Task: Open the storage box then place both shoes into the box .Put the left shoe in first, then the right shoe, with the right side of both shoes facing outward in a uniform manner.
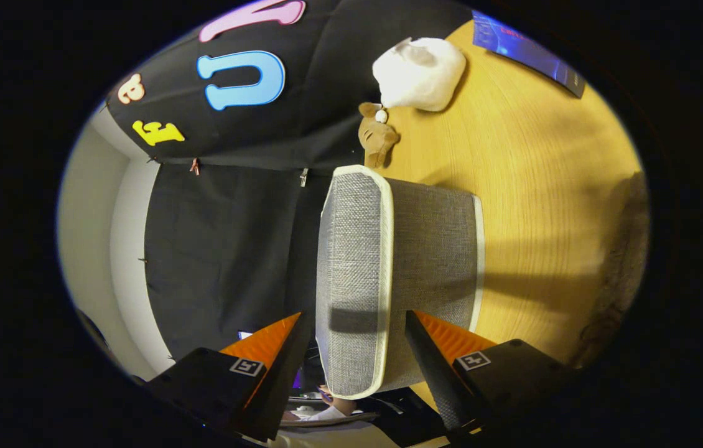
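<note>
My gripper (358,323) straddles the grey fabric storage box (389,274), fingers apart, neither visibly pressing. Beyond, at 12 o'clock on the wooden table (544,186), lie a brown plush toy (377,138) and a white plush (420,73).

Wooden tabletop (544,186), warm yellow grain, lies ahead of the jaws and to their right; shadows fall across it. Black cloth wall (227,249) hangs ahead and to their left, clipped at a seam. Pale plain wall (121,249) beyond the cloth's edge.
</note>
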`<state>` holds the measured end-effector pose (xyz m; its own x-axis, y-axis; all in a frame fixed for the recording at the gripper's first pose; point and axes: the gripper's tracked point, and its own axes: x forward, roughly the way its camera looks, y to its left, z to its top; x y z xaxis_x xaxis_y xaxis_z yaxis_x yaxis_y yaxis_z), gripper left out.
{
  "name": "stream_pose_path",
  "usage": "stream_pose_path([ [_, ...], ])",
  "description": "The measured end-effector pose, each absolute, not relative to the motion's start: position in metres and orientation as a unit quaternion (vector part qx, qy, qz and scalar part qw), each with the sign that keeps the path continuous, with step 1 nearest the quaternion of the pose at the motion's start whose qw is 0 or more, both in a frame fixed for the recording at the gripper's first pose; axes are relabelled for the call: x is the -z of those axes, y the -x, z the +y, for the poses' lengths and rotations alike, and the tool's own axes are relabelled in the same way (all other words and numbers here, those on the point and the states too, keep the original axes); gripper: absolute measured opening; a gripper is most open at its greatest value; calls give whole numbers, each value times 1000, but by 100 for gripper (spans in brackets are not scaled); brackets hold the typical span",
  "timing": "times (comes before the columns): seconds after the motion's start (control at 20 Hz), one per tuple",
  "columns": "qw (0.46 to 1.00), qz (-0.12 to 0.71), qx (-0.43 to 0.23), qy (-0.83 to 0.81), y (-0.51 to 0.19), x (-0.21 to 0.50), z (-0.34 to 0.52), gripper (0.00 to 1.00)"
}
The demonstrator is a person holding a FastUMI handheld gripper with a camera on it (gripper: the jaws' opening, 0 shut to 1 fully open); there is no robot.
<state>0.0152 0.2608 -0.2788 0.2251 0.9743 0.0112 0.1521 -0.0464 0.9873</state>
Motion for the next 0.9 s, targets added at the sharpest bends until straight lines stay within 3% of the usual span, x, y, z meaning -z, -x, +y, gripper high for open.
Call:
stream_pose_path([
  [0.2, 461, 465, -417, -630, -14, 275, 272, 95],
  [0.7, 434, 383, -429, -693, -30, 236, 232, 92],
  [0.75, 436, 371, -427, -700, -33, 230, 228, 82],
  [0.9, 439, 396, -420, -689, -30, 242, 248, 82],
])
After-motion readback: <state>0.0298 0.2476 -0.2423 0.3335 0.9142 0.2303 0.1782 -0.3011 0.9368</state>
